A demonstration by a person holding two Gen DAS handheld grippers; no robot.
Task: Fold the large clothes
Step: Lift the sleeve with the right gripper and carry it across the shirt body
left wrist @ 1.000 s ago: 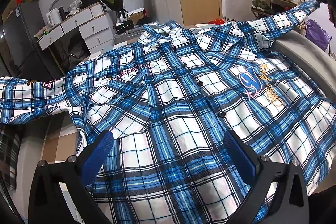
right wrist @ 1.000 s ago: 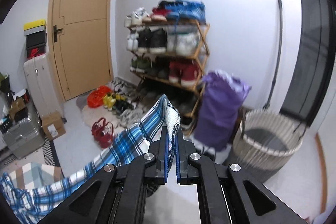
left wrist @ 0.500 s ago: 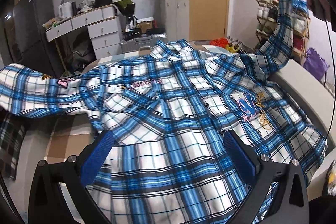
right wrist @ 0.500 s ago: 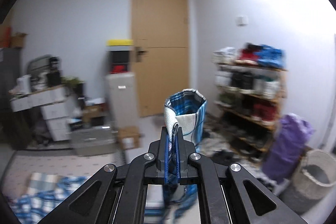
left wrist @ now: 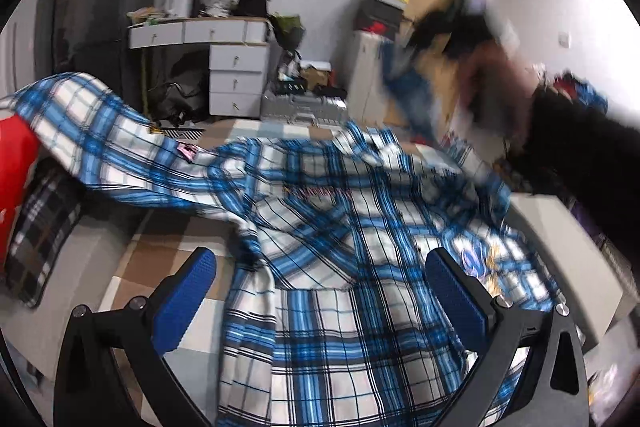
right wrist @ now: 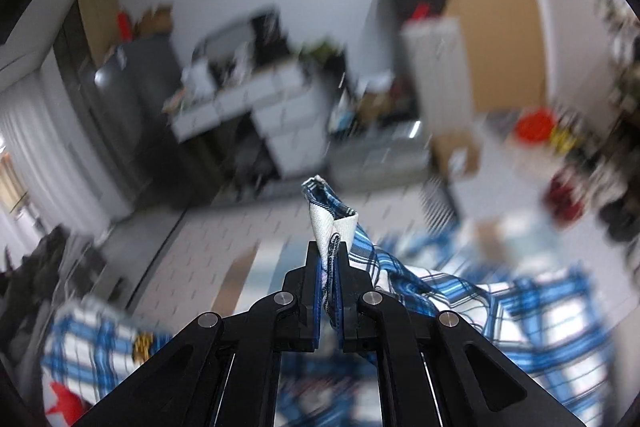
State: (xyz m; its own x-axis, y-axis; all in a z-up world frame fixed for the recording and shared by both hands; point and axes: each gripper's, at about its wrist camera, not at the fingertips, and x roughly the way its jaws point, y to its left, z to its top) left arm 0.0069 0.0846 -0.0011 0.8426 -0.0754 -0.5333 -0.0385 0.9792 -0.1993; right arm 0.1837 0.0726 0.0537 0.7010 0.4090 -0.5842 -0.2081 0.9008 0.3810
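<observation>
plaid shirt (right wrist: 440, 291) cuff in right gripper (right wrist: 329, 267)

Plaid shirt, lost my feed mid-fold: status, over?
Right gripper shut on sleeve cuff. Left gripper open, empty, above plaid shirt. Shirt rumpled, unfolded. Nothing blocking.

The left black plastic tongs (left wrist: 320, 291) have two angular arms, each tipped with a long pad of textured blue rubber (left wrist: 185, 301). Round silver screw heads (left wrist: 137, 303) mark the pivots, and triangular cut-outs lighten the outer links. The right black plastic tongs (right wrist: 329, 291) are built the same way, with narrow blue pads along the inner faces of the fingers (right wrist: 317, 301) and silver screws at four joints. In the left wrist view, the person's dark black sleeve (left wrist: 580, 155) shows, blurred.
</observation>
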